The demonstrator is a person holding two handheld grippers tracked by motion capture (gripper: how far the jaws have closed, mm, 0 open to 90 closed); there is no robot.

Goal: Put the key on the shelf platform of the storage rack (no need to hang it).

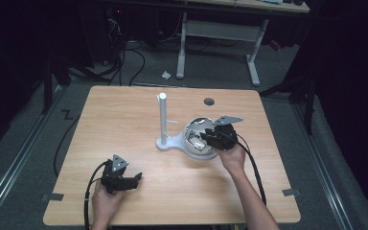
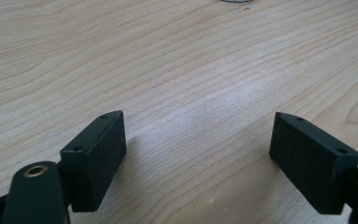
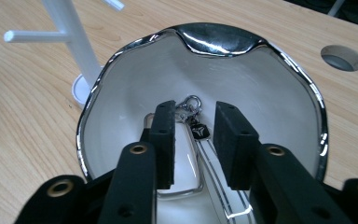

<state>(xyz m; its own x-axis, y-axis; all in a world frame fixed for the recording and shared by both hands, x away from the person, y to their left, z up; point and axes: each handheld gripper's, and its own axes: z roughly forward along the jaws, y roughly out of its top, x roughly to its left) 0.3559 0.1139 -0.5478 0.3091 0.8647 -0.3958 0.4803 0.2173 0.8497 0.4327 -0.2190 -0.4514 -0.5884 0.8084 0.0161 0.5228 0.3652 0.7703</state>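
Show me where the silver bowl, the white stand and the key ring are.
silver bowl [image 3: 205,39]: right gripper view, on its shiny far rim.
white stand [image 1: 163,117]: high view, on the middle of its upright post.
key ring [image 3: 193,101]: right gripper view, on the metal loop inside the bowl.

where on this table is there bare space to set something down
The wooden table is bare across its left half, between the white stand and the left edge, and along the near edge between both hands. The right-centre is crowded: the right gripper reaches into the silver bowl.
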